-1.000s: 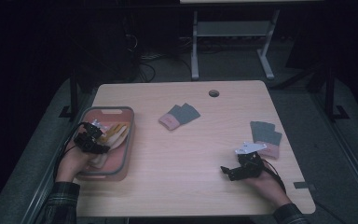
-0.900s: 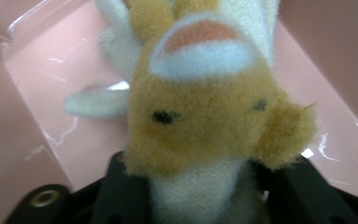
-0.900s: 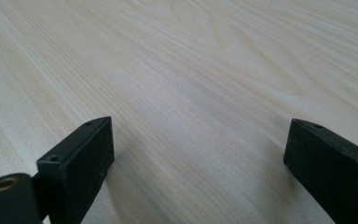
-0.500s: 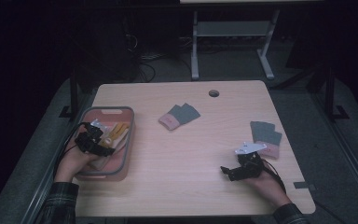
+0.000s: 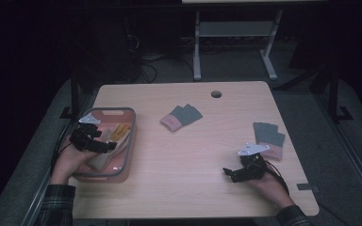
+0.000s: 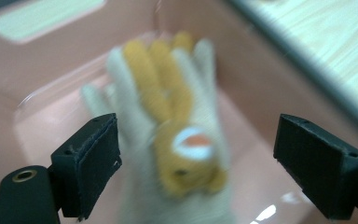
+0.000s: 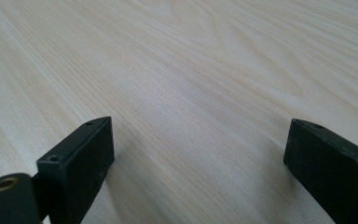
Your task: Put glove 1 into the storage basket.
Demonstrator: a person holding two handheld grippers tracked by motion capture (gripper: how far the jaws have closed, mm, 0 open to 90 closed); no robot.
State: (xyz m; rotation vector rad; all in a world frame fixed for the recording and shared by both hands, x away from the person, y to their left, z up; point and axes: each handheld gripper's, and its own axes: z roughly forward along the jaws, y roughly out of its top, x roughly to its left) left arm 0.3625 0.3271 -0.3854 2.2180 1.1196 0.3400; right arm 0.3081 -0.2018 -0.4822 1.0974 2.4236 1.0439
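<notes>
Since a second ago, your left gripper (image 5: 109,145) has lifted slightly over the pink tub (image 5: 128,155) at the table's left edge, its jaws just opening. Two grey-and-pink glove pairs lie apart: one mid-table (image 5: 181,117), one by the right edge (image 5: 268,136), beside your right gripper (image 5: 227,173).

Left gripper view: jaws released above the yellow-and-white glove (image 6: 168,135) inside the tub.

Right gripper view: jaws released over bare table (image 7: 191,84).

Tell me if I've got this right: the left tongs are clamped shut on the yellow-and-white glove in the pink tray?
Not quite. The left tongs are open, not clamped: their jaws have just been opening and stand wide apart, touching nothing. The yellow-and-white glove lies loose below them in the pink tray, as the left gripper view shows.
</notes>
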